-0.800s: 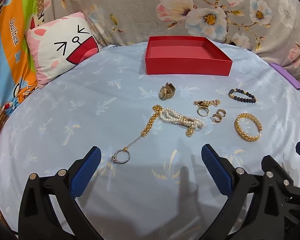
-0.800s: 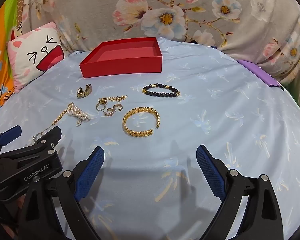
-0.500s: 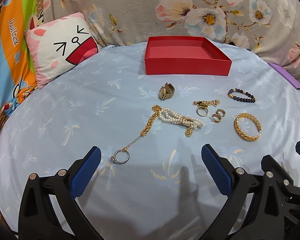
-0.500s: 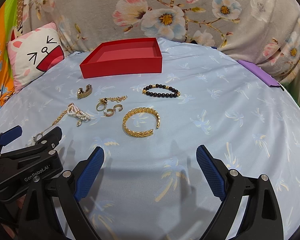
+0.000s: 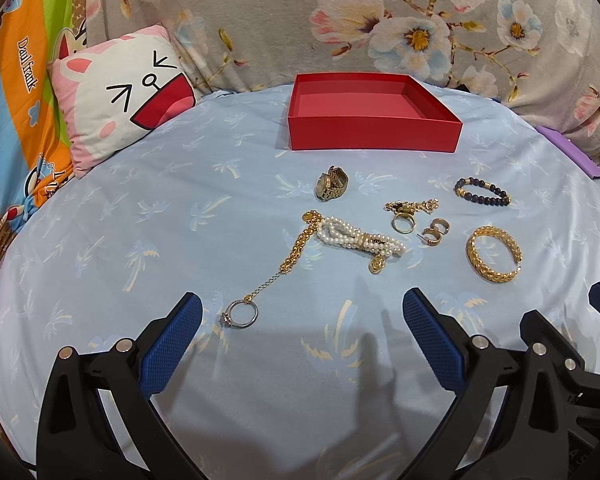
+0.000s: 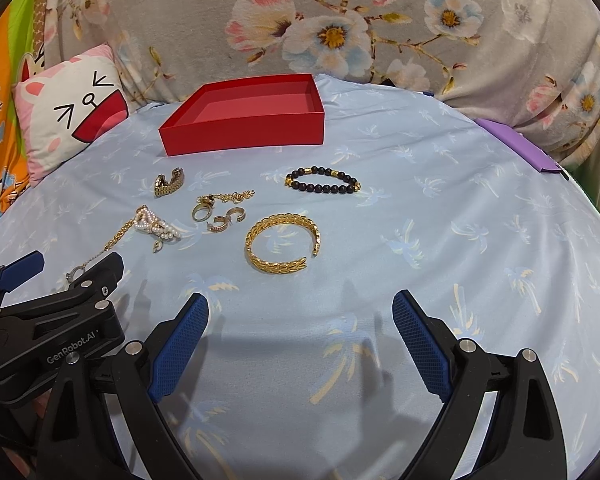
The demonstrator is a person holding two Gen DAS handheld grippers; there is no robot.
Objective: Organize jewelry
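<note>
Jewelry lies scattered on the pale blue bedsheet [image 5: 148, 184] in front of you, none of it yet in the red box [image 5: 374, 130], which sits empty at the far side near the floral backdrop. Your left gripper [image 5: 300, 316] has its jaws wide apart with nothing between them, and the right gripper [image 6: 300, 312] is likewise spread and empty; both hover at the near edge of the spread. Closest to the left gripper is the silver ring [image 5: 241, 314], joined by a thin chain to the gold chain [image 5: 298, 246], whose far end touches the pearl strand [image 5: 360, 240]. These will likely drag each other, being limp and possibly tangled, so take the pearls across their bunched middle rather than at an end. The gold cuff [image 6: 283, 244] lies just ahead of the right gripper; it looks stiff and smooth, so it may slip, and you would do best to pinch across one side of the band, not the open gap. The dark bead bracelet [image 6: 323, 181] lies beyond it, nearer the box, and looks flexible but easy to pinch anywhere. The gold watch [image 5: 331, 189], the gold ring [image 5: 403, 224] with its small chain, and the hoop earrings [image 5: 435, 232] are small and light; on the soft sheet they could sink as you press, so close on them gently.
</note>
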